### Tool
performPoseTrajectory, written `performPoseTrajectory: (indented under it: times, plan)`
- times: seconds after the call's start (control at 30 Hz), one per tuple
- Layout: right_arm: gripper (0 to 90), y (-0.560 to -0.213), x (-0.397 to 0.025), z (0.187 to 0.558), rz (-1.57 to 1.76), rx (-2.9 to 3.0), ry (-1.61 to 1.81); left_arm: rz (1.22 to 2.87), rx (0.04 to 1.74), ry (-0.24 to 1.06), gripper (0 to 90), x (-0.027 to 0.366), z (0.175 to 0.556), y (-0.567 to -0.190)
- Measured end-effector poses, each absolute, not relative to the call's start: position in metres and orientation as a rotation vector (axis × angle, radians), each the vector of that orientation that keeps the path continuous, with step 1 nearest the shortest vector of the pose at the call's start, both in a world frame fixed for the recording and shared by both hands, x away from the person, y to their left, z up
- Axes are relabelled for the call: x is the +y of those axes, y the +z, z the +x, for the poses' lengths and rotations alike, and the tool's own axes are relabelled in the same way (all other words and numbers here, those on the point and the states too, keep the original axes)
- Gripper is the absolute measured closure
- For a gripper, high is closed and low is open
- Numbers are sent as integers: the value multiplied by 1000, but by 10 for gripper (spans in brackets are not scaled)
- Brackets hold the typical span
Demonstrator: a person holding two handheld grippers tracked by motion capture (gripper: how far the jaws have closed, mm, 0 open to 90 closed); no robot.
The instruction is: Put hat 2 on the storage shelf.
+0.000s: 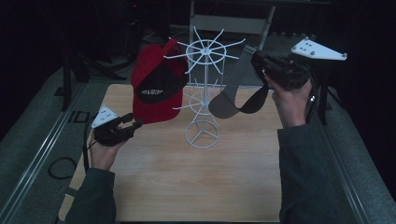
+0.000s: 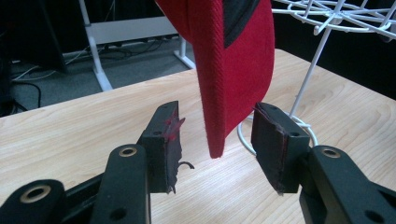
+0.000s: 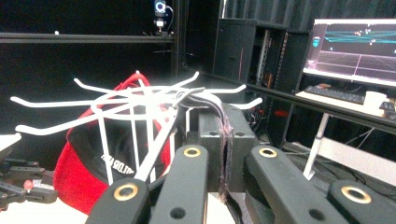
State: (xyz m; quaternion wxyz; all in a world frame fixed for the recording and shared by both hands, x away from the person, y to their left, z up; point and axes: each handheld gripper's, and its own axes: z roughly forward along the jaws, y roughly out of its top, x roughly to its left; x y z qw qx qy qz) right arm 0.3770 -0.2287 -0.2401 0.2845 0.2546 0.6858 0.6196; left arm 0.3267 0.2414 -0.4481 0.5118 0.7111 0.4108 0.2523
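Note:
A white wire hat rack (image 1: 203, 88) stands mid-table. A red and black cap (image 1: 156, 84) hangs from its left arms, its brim pointing down. My left gripper (image 1: 134, 124) is open just below the cap; in the left gripper view the red brim (image 2: 229, 79) hangs between the two pads without touching them. My right gripper (image 1: 256, 58) is raised at the rack's upper right, shut on the strap of a grey cap (image 1: 231, 100) that dangles below it. In the right gripper view the jaws pinch the grey strap (image 3: 223, 122) by the rack's top arms (image 3: 140, 100).
The light wooden table (image 1: 196, 186) has free room in front of the rack. Grey carpet and metal rails flank it. A monitor (image 3: 355, 46) and desk stand far behind on the right. A black cable loops on the floor at left (image 1: 61, 167).

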Motion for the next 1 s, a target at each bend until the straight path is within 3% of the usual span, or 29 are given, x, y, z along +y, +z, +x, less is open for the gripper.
performPoseTrajectory:
  times: [1.0]
  plan:
    - [880, -270, -211, 389, 721, 1962, 1553, 1712, 981, 611, 527, 239, 327, -447]
